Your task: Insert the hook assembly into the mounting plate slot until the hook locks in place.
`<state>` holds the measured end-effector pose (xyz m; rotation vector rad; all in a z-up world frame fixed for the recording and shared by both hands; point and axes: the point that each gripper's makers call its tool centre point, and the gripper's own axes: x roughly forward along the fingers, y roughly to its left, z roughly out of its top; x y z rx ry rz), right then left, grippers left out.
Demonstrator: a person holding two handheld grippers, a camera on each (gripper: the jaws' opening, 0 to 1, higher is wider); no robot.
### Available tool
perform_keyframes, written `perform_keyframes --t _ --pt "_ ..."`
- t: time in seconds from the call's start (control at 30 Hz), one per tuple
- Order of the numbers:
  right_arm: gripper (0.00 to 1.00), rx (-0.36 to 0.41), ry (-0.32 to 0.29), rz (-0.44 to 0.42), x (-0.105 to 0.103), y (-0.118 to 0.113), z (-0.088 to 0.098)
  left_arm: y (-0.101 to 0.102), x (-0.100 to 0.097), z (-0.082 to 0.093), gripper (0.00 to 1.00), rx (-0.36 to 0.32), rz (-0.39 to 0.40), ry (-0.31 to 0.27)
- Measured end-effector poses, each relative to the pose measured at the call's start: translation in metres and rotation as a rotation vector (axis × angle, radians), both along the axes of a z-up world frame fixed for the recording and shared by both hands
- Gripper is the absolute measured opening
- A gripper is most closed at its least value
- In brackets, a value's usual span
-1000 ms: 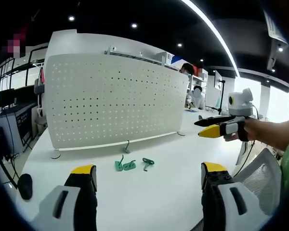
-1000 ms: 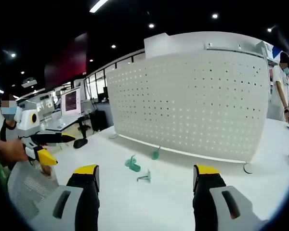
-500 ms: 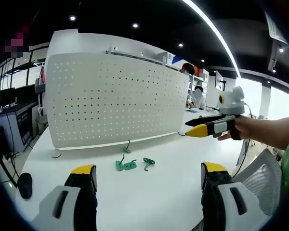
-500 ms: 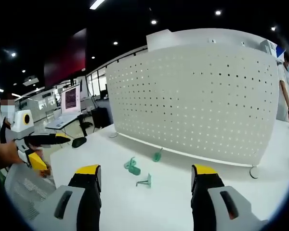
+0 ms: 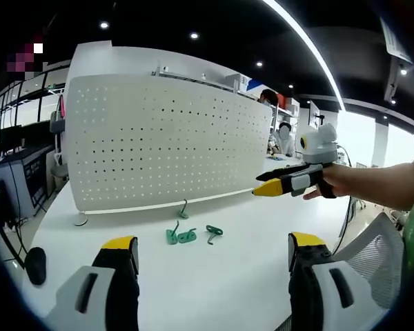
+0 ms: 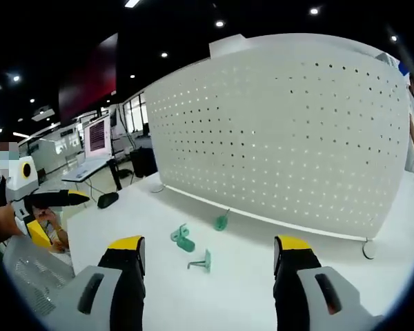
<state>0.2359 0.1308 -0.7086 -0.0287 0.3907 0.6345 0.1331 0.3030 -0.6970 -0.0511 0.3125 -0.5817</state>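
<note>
A tall white perforated metal mounting plate (image 5: 165,141) stands upright on the white surface (image 5: 234,276), and several small green plastic hook pieces lie in front of it. In the left gripper view, two green hooks sit touching each other (image 5: 178,236), a third angled green hook (image 5: 212,234) lies just beside them, and a fourth green hook (image 5: 183,212) rests at the foot of the plate. None is seated in a slot yet, so the step in hand appears to be the first reach for a hook.

The left hand-held gripper (image 5: 210,252) hovers near the edge of the surface with its yellow-tipped jaws spread wide and nothing between them. The right hand-held gripper (image 6: 208,252) is likewise released and empty, above the surface and aimed toward the hooks and the plate; seen from the left gripper view it (image 5: 270,184) hangs well above the surface, apart from the hooks.

To do this well, the person would best pick the separate angled hook (image 6: 202,261), since the touching pair may shift together. Closing on its flat base and leaving the insertion end free should help, as should lining it up squarely with a hole. A tilted entry risks jamming instead of locking
</note>
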Motion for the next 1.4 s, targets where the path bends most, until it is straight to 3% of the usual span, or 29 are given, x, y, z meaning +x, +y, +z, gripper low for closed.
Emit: perform_keyframes --t 0.57,0.83,1.4 --pt "0.77 -0.018 0.031 0.038 0.025 0.015 -0.013 0.001 0.001 -0.004 0.91 0.026 0.001 0.014" --pt "0.76 -0.018 0.051 0.054 0.034 0.023 -0.018 0.002 0.007 0.006 0.91 0.034 0.000 -0.001" --pt "0.75 -0.026 0.064 0.094 0.055 0.034 -0.018 0.003 0.008 0.003 0.91 0.031 0.004 0.005"
